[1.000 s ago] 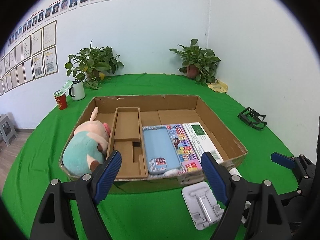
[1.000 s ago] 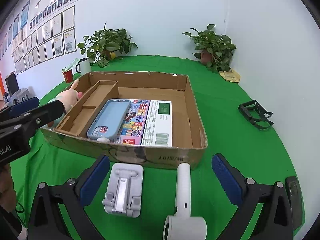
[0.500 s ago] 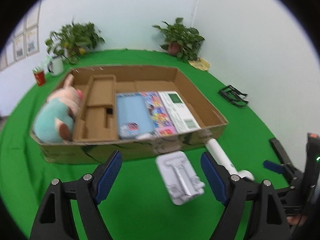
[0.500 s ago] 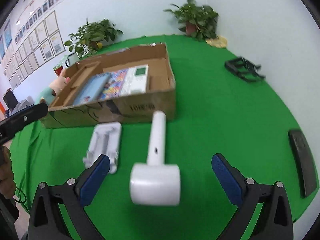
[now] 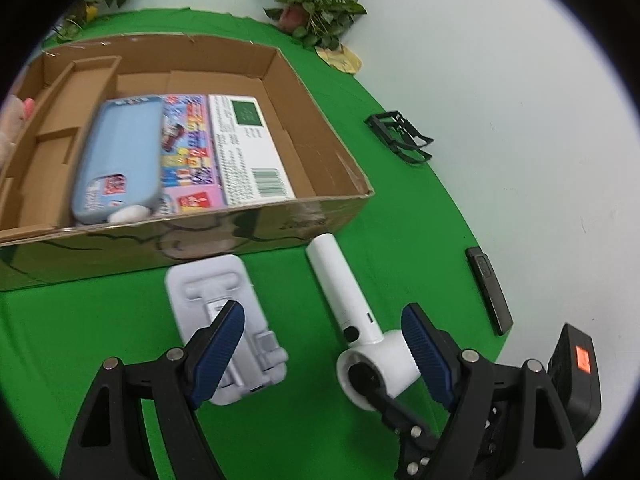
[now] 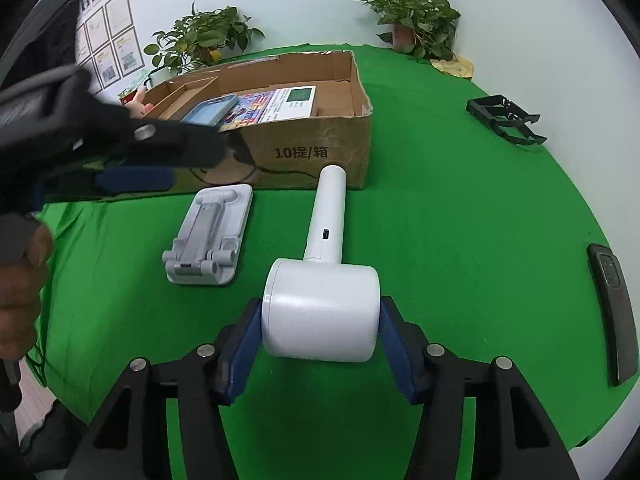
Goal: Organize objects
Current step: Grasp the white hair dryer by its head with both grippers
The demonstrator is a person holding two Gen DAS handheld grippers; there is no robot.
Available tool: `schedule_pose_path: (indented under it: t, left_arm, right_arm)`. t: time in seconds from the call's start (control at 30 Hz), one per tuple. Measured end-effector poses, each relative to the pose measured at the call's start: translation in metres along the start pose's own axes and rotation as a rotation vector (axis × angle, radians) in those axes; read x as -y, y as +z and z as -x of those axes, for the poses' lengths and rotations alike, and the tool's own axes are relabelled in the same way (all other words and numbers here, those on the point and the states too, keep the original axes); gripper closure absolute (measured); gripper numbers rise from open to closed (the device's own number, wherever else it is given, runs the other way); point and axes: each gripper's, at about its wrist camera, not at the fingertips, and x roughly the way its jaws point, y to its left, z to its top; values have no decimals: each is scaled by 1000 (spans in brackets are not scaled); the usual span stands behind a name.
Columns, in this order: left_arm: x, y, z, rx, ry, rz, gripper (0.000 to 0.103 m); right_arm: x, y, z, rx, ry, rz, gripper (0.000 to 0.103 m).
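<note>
Right wrist view: the right gripper point(image 6: 320, 334) had its jaws closed on the hair dryer point(image 6: 322, 320), near the table's front edge. The left gripper point(image 5: 322, 350), jaws open, hovered over the phone stand point(image 5: 224, 320). Both remained outside the cardboard box point(image 6: 320, 148).

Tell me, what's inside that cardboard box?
The cardboard box holds a blue case lying on a colorful printed box, a cardboard divider and a plush toy. What's beneath them is hidden.
</note>
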Motion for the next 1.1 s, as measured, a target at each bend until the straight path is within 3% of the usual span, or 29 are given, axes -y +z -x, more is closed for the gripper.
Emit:
schedule_pose_path:
  t: [0.2, 0.4, 0.53, 0.6, 0.73, 0.8, 0.97, 1.1]
  left_arm:
    - [9, -1, -45, -119, -71, 21, 24]
    - [13, -6, -67, -170, -69, 35, 25]
    - [15, -8, -76, -201, -69, 49, 40]
    - [16, -8, -83, -222, -34, 42, 52]
    - [14, -7, -89, -246, 24, 68, 61]
    - [12, -5, -90, -253, 35, 93, 66]
    - [17, -5, -88, -238, 62, 104, 68]
    - [25, 10, -62, -163, 64, 73, 71]
  right_arm:
    - [-5, -21, 13, 16, 26, 7, 48]
    - [-1, -39, 20, -1, 53, -22, 49]
    - [-3, -40, 21, -5, 44, -12, 49]
    - [-4, -40, 20, -9, 36, -2, 49]
    - [-10, -38, 18, -15, 23, 26, 50]
    - [-13, -38, 18, -14, 15, 27, 50]
    - [-18, -35, 15, -14, 3, 43, 50]
    - [-23, -30, 16, 1, 0, 46, 50]
